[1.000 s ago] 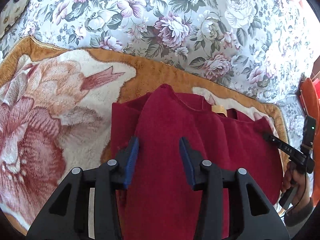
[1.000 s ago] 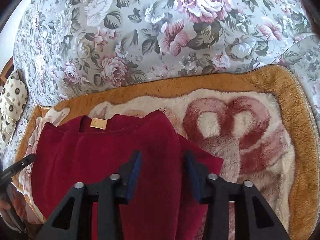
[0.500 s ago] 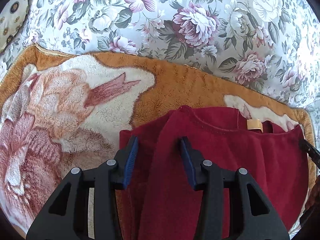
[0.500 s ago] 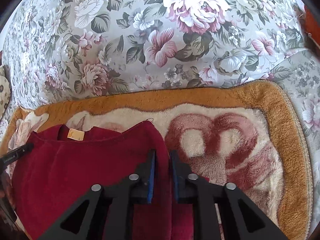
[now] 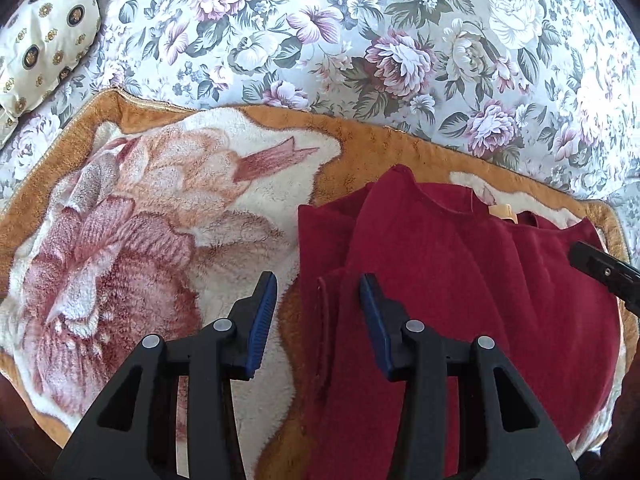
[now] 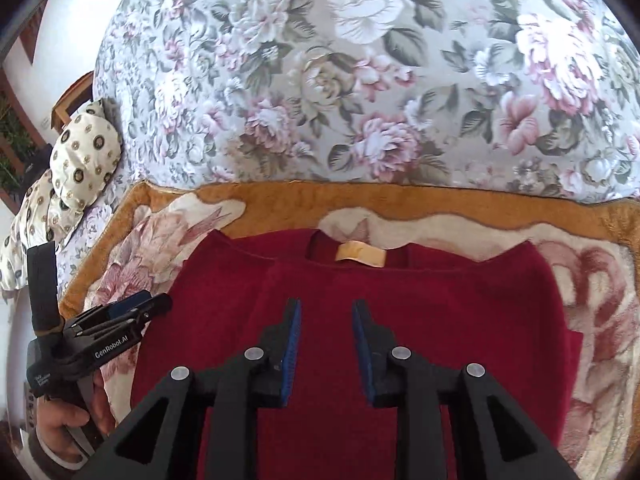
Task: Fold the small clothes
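A dark red top [image 6: 400,320] lies flat on a plush flowered blanket [image 6: 592,280], its neck label [image 6: 360,254] at the far edge and both sides folded in over the middle. It also shows in the left wrist view [image 5: 460,280]. My left gripper [image 5: 318,300] is open and empty over the top's left folded edge. My right gripper [image 6: 325,322] is open and empty above the middle of the top. The left gripper also shows in the right wrist view [image 6: 136,308], at the top's left side.
The blanket [image 5: 140,240] has an orange border and lies on a floral bedspread [image 5: 360,40]. A cream patterned pillow [image 5: 40,48] sits at the far left, also in the right wrist view [image 6: 76,168]. The right gripper's tip [image 5: 600,272] enters at the right of the left wrist view.
My right gripper shut on the top's right edge, carried it left over the middle, then opened and let go. My left gripper moved left to the top's left edge, staying open.
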### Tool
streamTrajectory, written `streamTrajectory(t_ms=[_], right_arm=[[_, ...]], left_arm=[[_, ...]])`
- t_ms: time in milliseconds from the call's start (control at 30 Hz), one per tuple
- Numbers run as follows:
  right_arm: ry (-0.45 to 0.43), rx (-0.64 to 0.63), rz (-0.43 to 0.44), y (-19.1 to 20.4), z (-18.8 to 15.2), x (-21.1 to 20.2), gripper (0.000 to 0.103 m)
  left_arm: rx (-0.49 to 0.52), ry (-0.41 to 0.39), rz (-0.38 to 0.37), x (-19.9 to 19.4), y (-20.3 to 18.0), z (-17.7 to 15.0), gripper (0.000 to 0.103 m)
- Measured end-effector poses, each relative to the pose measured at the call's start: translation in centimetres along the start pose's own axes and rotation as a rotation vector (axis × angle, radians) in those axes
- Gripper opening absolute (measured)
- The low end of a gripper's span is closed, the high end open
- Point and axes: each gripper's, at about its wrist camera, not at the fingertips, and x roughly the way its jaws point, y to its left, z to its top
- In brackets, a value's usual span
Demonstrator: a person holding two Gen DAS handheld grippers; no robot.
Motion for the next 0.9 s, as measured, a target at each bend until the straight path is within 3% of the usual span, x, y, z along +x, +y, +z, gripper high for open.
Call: streamTrajectory(t_ms=[200,300,433,600,700,767,833,900], right_arm=[[0.041,-0.057,0.055,4.8,0.6,3.6,0.025],[0.064,-0.091,0.080,6.8,1.5,5.8,0.025],[0.098,-0.131,0.103,9.0,2.9,8.6,0.025],[0.189,-0.158,0.061,11.0,3.2,13.8,0.025],[0.181,-0.211,0.021,12.1,3.4,14.4,0.025],[0.187,-0.211,0.057,12.5,3.8,13.9,0.025],[0.183,-0.196,0.076,12.9,4.2,13.2,0.033],[0.194,-0.194,0.047,13.3,4.3,13.2,0.048]], left_arm=[[-0.044,0.014,-0.045,-0.8,0.9,-1.6,0.043],[-0.066,0.019,-0.060,-1.4,1.6,-2.7,0.050],[-0.174,0.023,-0.123,-2.3,3.7,-4.9,0.066],[-0.309,0.065,-0.210,-2.3,5.7,-7.7,0.066],[-0.318,0.066,-0.240,-2.5,5.4,-8.6,0.069],[-0.312,0.060,-0.252,-2.5,5.2,-8.8,0.069],[-0.320,0.049,-0.263,-2.4,4.9,-9.1,0.071],[-0.327,0.047,-0.268,-2.2,4.9,-9.2,0.072]])
